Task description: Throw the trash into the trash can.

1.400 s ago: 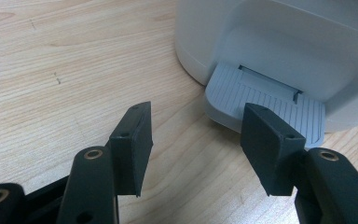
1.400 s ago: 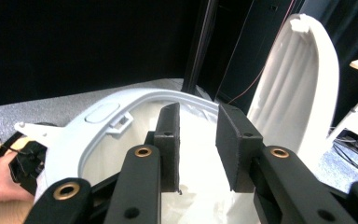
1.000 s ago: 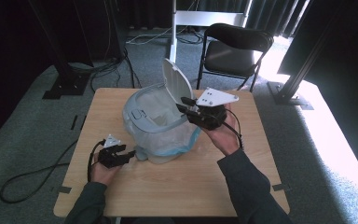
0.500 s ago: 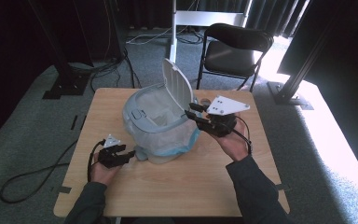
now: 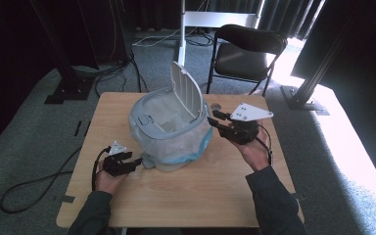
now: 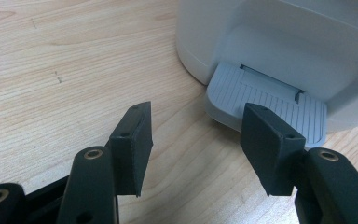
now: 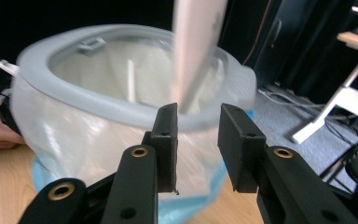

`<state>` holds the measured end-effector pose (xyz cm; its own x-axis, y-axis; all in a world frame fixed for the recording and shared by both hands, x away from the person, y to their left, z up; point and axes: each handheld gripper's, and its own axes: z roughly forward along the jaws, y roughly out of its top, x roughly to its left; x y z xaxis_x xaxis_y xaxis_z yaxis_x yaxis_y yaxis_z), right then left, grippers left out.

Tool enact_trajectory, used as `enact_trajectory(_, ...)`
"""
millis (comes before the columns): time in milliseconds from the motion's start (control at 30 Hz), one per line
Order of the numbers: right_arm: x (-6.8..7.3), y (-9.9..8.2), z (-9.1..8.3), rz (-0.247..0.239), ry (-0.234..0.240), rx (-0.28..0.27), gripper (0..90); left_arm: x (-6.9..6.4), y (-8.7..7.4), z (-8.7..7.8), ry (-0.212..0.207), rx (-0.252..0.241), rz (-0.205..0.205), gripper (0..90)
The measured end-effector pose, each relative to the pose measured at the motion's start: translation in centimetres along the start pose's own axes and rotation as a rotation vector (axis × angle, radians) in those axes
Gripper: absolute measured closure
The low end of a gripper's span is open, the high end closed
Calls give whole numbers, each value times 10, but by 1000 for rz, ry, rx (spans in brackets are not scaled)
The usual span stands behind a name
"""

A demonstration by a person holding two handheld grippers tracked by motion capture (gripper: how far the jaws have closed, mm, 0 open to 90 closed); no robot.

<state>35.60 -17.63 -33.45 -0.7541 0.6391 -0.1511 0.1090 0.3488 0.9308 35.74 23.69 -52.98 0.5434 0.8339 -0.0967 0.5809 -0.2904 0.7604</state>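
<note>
Bin: we see a pale grey round plastic pedal bin [image 5: 169, 129] standing near the middle of the light wooden counter [image 5: 200, 196], lined with a clear plastic bag with a blue hem [image 5: 196, 147] that drapes down its outside.
Lid: the bin's grey hinged lid [image 5: 188, 93] stands upright at the far rim, so the bin is open.
Pedal: the ribbed grey foot pedal [image 6: 265, 105] juts from the bin's base onto the counter.
Left tool: our left tool [image 6: 196, 140] sits low at the counter with its 2 jaws spread wide and nothing between them; the right-hand pad hangs over the pedal's edge.
Right tool: our right tool [image 7: 196, 140] is just beside the bin's rim on the lid side, jaws partly apart and gripping nothing, with the lid's edge beyond the gap.
</note>
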Motion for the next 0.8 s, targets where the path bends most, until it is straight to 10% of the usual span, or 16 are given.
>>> enact_trajectory(800, -33, -52, 25, 129, -87, 170, 688, 0, 0, 0, 0, -1, -1, 438)
